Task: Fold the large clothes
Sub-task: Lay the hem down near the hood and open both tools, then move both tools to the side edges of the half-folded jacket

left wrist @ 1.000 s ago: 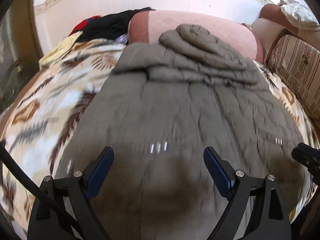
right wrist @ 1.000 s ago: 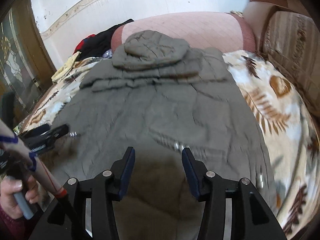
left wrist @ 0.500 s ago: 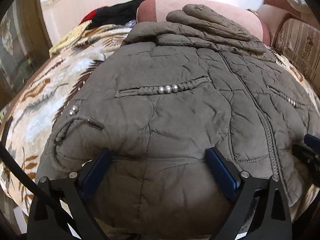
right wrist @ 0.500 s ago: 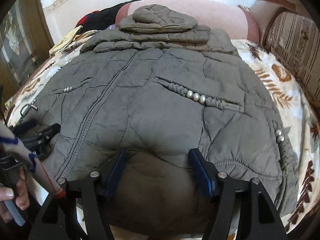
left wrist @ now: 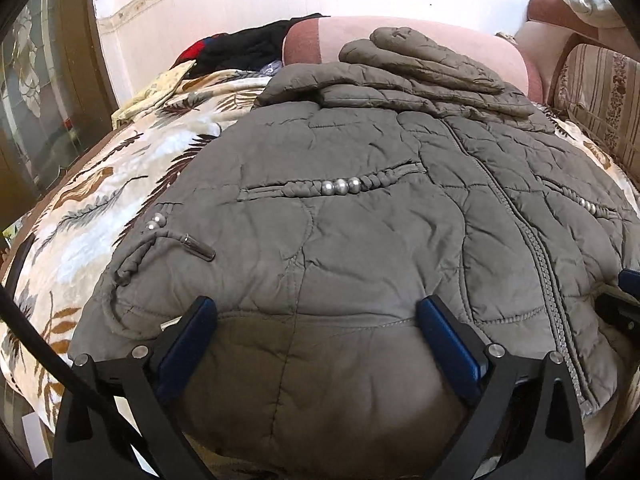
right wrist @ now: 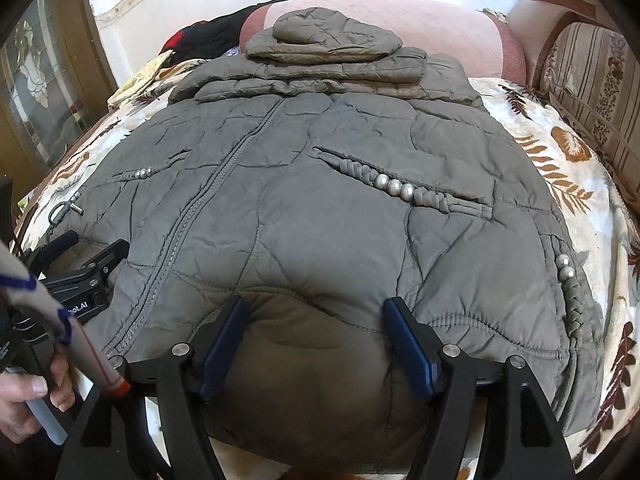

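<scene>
Nearest, at the bottom of each wrist view, the padded hem of the grey-green quilted puffer jacket [left wrist: 360, 240] bulges between blue-padded black tongs and hides what lies under it. The left tongs [left wrist: 316, 320] are spread wide and opening, hem between the pads; whether the pads press the cloth is hard to tell. The right tongs [right wrist: 316, 312] stand less wide, also opening, the hem likewise between them. At the lower left of the right view a hand [right wrist: 28, 396] is cut off by the frame edge. Further up, the jacket lies zipped, front up, on a leaf-patterned cream bed cover [right wrist: 560, 168], its folded hood [right wrist: 328, 32] against a pink bolster [right wrist: 448, 28] at the top.
</scene>
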A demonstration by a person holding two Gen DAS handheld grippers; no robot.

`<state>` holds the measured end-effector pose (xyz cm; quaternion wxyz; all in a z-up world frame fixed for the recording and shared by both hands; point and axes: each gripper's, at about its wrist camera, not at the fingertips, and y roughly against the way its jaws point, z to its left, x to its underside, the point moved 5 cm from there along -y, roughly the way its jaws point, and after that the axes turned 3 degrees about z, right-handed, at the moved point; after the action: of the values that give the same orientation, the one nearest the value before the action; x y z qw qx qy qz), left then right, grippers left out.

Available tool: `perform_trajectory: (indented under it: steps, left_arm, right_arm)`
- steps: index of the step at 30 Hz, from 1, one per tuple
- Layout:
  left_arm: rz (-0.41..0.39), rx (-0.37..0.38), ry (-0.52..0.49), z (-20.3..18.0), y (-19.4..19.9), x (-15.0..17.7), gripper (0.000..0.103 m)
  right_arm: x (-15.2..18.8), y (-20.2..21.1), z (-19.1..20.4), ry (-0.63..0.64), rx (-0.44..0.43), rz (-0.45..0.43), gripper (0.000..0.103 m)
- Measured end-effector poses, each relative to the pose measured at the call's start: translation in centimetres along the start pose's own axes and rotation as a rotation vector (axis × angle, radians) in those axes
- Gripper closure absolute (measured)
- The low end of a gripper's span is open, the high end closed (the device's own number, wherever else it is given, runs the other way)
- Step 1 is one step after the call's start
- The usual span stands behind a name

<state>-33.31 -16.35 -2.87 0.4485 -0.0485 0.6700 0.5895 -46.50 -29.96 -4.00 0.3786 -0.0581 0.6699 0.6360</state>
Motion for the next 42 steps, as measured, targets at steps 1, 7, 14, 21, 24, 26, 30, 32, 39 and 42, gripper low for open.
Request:
perform_trajectory:
  steps: [1, 7, 14, 21, 24, 26, 30, 32, 39, 42]
  left_arm:
    - [-0.003, -0.002, -0.001, -0.1, 0.0, -0.1, 0.002]
    - [-0.011, -0.005, 0.003, 0.0, 0.0, 0.2, 0.001]
    - [-0.013, -0.006, 0.006, 0.1, 0.0, 0.2, 0.0]
    - [-0.016, -0.006, 0.007, 0.1, 0.0, 0.2, 0.0]
    - [-0.024, -0.008, 0.005, 0.1, 0.1, 0.2, 0.0]
    - [-0.026, -0.008, 0.005, 0.2, 0.1, 0.2, 0.0]
    - [-0.024, 0.0, 0.006, 0.3, 0.4, 0.1, 0.0]
    - [-0.023, 0.007, -0.001, 0.3, 0.7, 0.1, 0.0]
    - [-0.041, 0.022, -0.026, 1.0, 2.8, -0.2, 0.0]
    - [-0.086, 0.033, 0.022, 3.3, 4.6, -0.9, 0.0]
  right_arm:
    - [0.0, 0.0, 0.0, 0.003, -0.001, -0.003, 0.026]
    - [0.1, 0.0, 0.1, 0.027, -0.018, -0.025, 0.025]
    - [0.3, 0.1, 0.1, 0.037, -0.028, -0.035, 0.025]
    - [0.3, 0.1, 0.1, 0.041, -0.028, -0.037, 0.024]
    - [0.3, 0.2, 0.0, 0.041, -0.032, -0.041, 0.024]
    - [0.3, 0.3, 0.0, 0.034, -0.042, -0.042, 0.024]
    - [0.3, 0.9, -0.1, 0.028, -0.062, -0.044, 0.024]
    - [0.0, 2.1, -0.4, 0.009, -0.108, -0.083, 0.024]
    - [-0.4, 3.8, -4.3, -0.135, -0.135, -0.131, 0.022]
    - [-0.8, 5.0, -6.1, -0.204, -0.166, -0.182, 0.022]
